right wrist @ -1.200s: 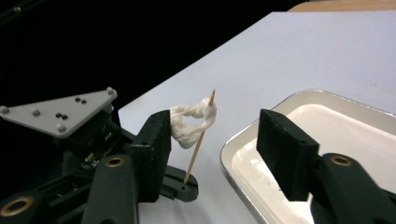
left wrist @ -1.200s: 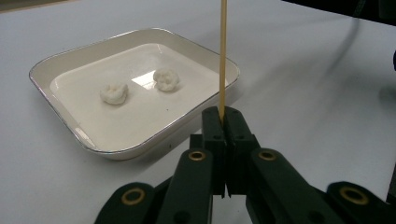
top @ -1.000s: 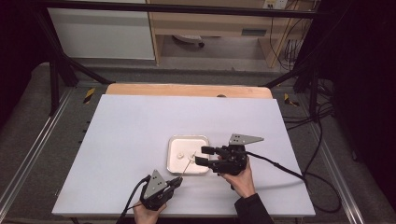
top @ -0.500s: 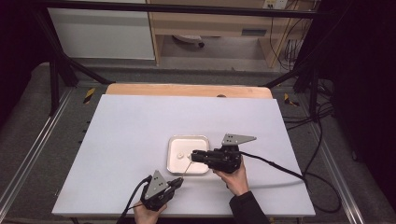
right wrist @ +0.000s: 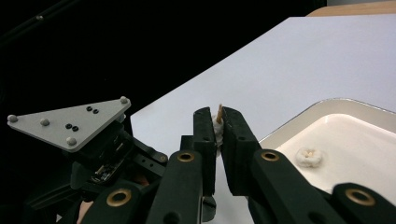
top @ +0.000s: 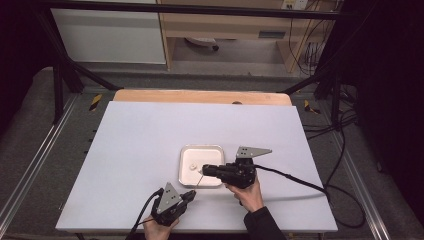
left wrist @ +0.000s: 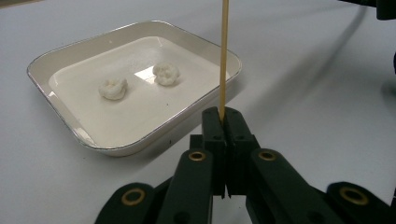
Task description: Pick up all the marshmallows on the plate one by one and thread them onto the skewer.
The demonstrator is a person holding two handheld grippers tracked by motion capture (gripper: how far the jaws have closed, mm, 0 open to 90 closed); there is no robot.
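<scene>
My left gripper [left wrist: 225, 115] is shut on the lower end of a thin wooden skewer [left wrist: 224, 56], which stands up out of its jaws beside a shallow white tray [left wrist: 74, 130]. Two white lumps [left wrist: 113, 88] lie in that tray. My right gripper [right wrist: 218, 116] has just been closing and is shut on another white lump [right wrist: 216, 124], with the skewer tip [right wrist: 219, 110] poking out above it. In the high view the right gripper [top: 205, 170] reaches over the tray's near right corner [top: 216, 182], just above the left gripper [top: 192, 194].
The tray sits on a white tabletop [top: 150, 140] with a wooden strip [top: 200, 96] along its far edge. A black cable [top: 295, 180] trails right from the right gripper. Metal frame rails [top: 30, 165] run along both sides of the table.
The right gripper's jaws went from apart to closed around the lump at the skewer's end, and it shifted slightly toward the tray. The left gripper stayed in place.
</scene>
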